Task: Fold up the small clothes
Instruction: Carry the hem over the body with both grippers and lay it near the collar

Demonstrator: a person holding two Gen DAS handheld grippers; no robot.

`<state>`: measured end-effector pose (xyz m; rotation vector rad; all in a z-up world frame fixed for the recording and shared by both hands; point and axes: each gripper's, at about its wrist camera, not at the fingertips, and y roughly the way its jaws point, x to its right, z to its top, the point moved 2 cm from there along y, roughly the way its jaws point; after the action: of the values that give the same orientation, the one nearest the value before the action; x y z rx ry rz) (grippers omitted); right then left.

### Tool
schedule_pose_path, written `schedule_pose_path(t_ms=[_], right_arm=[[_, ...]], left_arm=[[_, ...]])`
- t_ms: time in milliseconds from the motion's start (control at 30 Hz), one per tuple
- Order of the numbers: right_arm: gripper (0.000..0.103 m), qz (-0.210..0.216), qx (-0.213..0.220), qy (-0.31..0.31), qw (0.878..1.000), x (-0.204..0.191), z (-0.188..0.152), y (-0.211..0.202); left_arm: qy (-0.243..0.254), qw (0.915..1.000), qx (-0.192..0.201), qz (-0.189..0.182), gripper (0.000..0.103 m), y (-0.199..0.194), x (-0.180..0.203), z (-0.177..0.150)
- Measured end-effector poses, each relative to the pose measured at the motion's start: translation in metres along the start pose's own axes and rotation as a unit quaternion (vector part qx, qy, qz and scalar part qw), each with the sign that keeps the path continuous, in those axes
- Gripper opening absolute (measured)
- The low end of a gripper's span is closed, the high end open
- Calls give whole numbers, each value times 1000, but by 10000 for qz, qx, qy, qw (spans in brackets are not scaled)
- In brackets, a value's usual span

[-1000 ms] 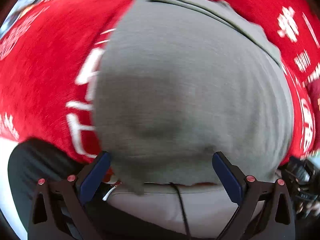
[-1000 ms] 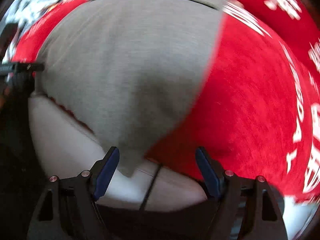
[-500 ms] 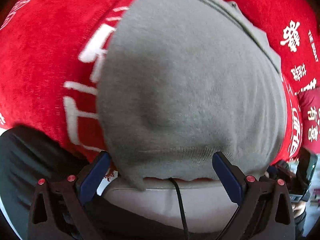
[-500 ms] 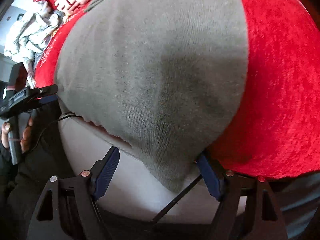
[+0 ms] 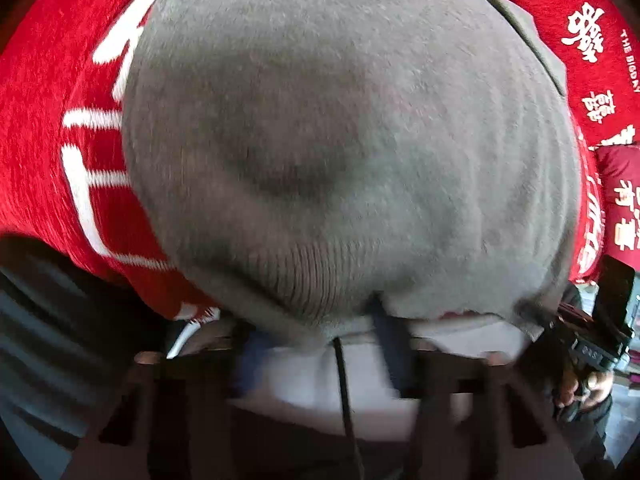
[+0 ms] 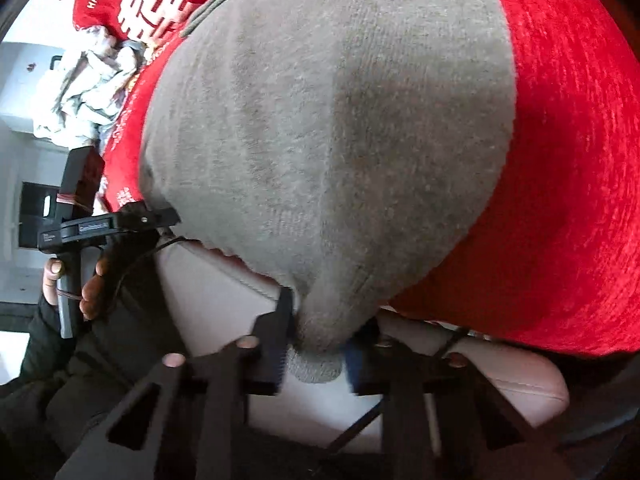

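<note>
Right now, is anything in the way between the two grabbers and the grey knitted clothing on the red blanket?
Nothing visible is. The right gripper pinches a near corner of the grey knitted garment; the left gripper has just been closing on its ribbed hem. It lies on the red blanket.

Matt grey knitted garment with ribbed hem lies on fuzzy red cloth.

We see daylight from nine o'clock in the right view, soft shadows on the grey garment, motion-blurred fingers at six o'clock, fisheye-bent edges.
</note>
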<state>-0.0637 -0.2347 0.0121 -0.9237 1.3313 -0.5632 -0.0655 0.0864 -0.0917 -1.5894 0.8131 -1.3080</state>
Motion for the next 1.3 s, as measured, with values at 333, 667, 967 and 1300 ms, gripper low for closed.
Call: schedule_pose_path(t_ms=[333,667,967,1300], right_arm=[[13,201,219,-201,9994,-17,-4,-11],[13,59,668,-751,9949,-26,-3,-36],[13,-53,569,-666,9961,-19,0,-31],[13,-18,538,-584,9968,-15,0,-29]], left_arm=[[-53,9990,344,-287,17,-21,5,-28],[-35,9969,626,-464,16,-48,-14,-33],[-610,9962,346,-523,43,-40,-49,-25],[-1062,9873,872,-802,34,-57,-83,-16]])
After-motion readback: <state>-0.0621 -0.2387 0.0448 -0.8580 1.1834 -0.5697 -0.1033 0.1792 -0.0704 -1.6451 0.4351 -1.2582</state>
